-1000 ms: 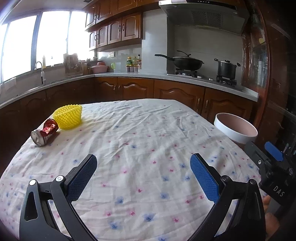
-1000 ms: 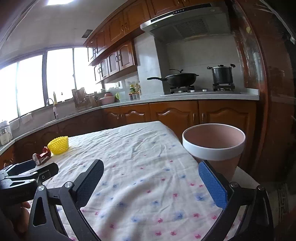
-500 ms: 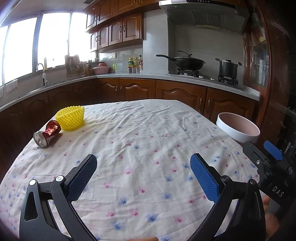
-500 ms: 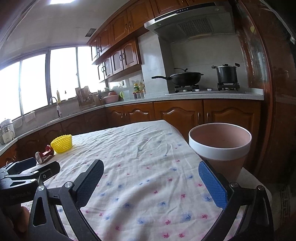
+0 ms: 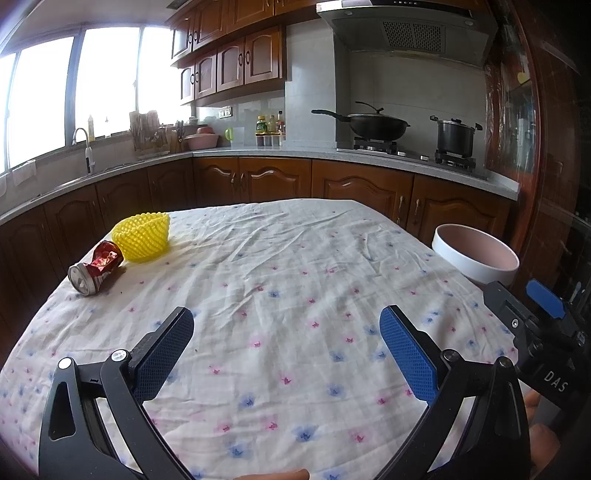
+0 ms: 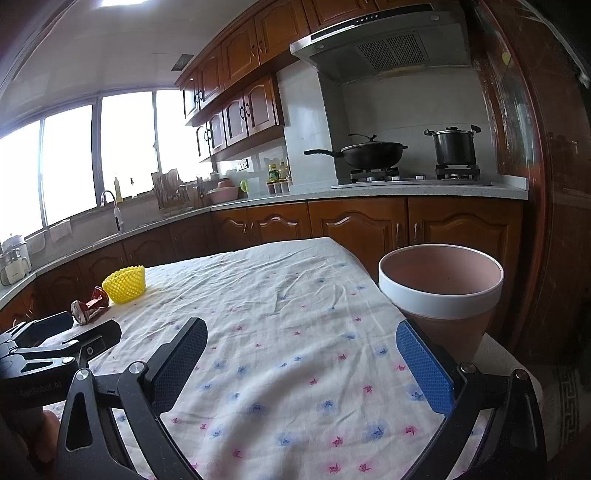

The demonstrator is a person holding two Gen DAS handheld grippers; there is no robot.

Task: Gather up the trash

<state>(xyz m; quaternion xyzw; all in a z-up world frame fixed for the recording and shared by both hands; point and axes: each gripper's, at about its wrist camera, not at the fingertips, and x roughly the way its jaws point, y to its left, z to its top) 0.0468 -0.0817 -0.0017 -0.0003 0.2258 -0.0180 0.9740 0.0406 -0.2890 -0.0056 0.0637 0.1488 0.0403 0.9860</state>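
We hold both blue-padded grippers, left (image 5: 286,354) and right (image 6: 301,363), wide and empty; "DAS" shows at lower right. The crushed red can (image 5: 95,268) lies mid-left beside the yellow mesh cup (image 5: 142,237).

You face a kitchen: bright windows (image 5: 40,99) on your left, dark wood cabinets (image 5: 251,61) above a pale counter (image 5: 258,152), a steel hood (image 5: 406,31), and a floral-clothed tabletop (image 5: 295,295).
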